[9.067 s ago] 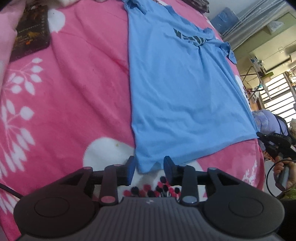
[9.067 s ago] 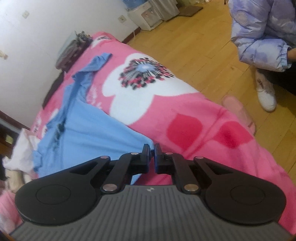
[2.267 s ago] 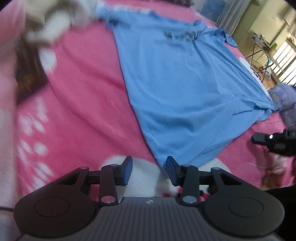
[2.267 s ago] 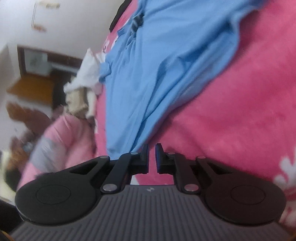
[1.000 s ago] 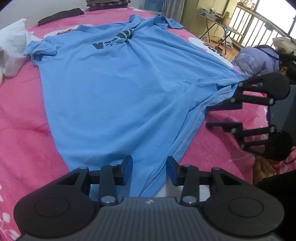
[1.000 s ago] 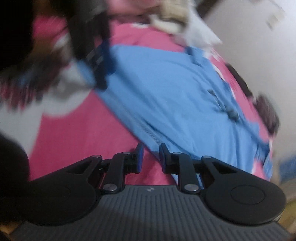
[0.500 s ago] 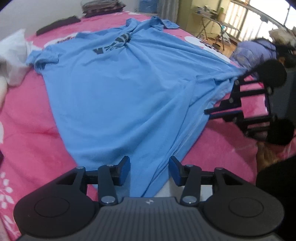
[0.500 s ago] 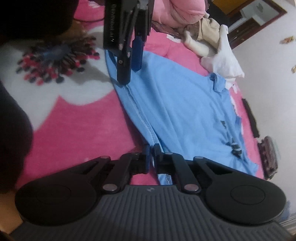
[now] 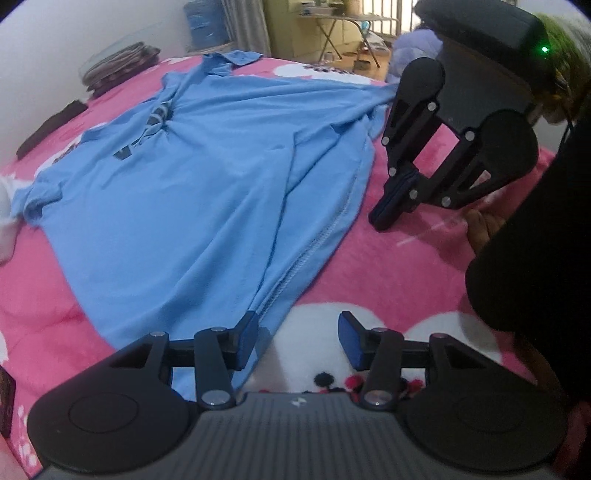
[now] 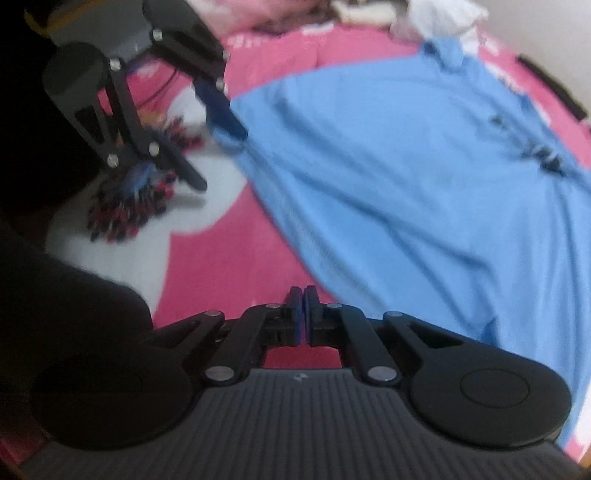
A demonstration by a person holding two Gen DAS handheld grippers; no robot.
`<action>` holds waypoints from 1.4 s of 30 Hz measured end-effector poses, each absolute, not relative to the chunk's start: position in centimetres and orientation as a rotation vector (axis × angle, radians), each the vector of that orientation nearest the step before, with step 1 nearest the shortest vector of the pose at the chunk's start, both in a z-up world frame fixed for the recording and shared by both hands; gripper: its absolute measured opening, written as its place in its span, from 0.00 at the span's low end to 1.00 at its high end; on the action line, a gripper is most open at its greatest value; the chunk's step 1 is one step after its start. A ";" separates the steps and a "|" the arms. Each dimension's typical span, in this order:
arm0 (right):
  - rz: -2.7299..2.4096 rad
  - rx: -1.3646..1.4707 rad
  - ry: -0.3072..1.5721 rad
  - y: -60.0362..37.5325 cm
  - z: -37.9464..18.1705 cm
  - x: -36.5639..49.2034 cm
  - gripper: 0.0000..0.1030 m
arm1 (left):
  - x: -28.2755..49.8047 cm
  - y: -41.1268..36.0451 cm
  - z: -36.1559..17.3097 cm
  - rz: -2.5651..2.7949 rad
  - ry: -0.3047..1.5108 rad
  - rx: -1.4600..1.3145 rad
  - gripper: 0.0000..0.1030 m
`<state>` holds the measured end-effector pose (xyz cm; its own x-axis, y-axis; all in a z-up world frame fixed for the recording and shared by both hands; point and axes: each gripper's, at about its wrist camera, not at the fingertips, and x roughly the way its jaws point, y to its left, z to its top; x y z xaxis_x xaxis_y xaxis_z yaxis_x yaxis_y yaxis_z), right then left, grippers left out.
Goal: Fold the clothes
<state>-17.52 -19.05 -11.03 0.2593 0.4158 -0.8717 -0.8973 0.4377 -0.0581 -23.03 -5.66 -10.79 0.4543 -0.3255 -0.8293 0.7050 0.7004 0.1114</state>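
Note:
A light blue T-shirt [image 9: 207, 192] with a dark print lies spread, somewhat wrinkled, on a pink flowered blanket [image 9: 406, 266]. My left gripper [image 9: 298, 341] stands open low over the shirt's near hem corner. That corner lies at its left finger, and white blanket shows between the pads. My right gripper [image 9: 384, 219] is shut, its tips down on the pink blanket just right of the stitched hem. In the right wrist view the right gripper [image 10: 303, 295] has nothing between its fingers, the T-shirt [image 10: 424, 166] lies to its right, and the left gripper [image 10: 219, 160] hangs at the shirt's corner.
A stack of folded dark clothes [image 9: 118, 70] and a flat dark item [image 9: 51, 129] sit at the bed's far edge. White cloth [image 10: 443, 14] lies beyond the sleeve. A hand [image 9: 484, 225] and black sleeve [image 9: 535, 258] fill the right. Behind stands a folding table [image 9: 343, 29].
The right gripper closed and came off the hem onto the bare blanket. My left gripper slid right and rolled, so the shirt corner moved from between its pads to its left finger.

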 end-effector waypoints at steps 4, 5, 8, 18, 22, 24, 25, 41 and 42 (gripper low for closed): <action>0.984 -0.688 0.853 -18.7 -10.6 -18.8 0.01 | -23.3 -5.1 -10.6 -0.640 0.888 0.496 0.48; 0.995 -0.708 0.820 -18.5 -10.2 -19.3 0.02 | -23.3 -4.7 -10.4 -0.629 0.892 0.484 0.48; 1.025 -0.763 0.727 -17.6 -9.5 -20.5 0.02 | -22.7 -2.5 -9.8 -0.587 0.938 0.348 0.48; 1.084 -0.928 0.521 -13.1 -10.7 -20.5 0.03 | -20.2 4.6 -10.1 -0.368 1.076 -0.099 0.45; 1.136 -0.979 0.488 -12.4 -10.9 -20.5 0.06 | -19.3 4.7 -11.4 -0.327 1.148 -0.133 0.40; 1.144 -1.017 0.470 -12.1 -11.3 -20.6 0.08 | -19.1 4.7 -11.8 -0.312 1.156 -0.149 0.39; 1.146 -1.035 0.461 -11.9 -11.5 -20.7 0.09 | -19.1 4.7 -11.8 -0.309 1.155 -0.154 0.38; 1.150 -0.983 0.546 -10.5 -11.7 -19.8 0.00 | -19.2 5.5 -10.9 -0.305 1.097 -0.214 0.04; 1.158 -0.953 0.567 -10.5 -11.4 -19.7 0.00 | -19.4 5.4 -10.5 -0.316 1.092 -0.200 0.04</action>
<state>-19.66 -10.53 -11.40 0.3325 0.5048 -0.7967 -0.9388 0.0966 -0.3306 -19.37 5.41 -10.53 0.4226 -0.3479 -0.8369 0.1527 0.9375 -0.3126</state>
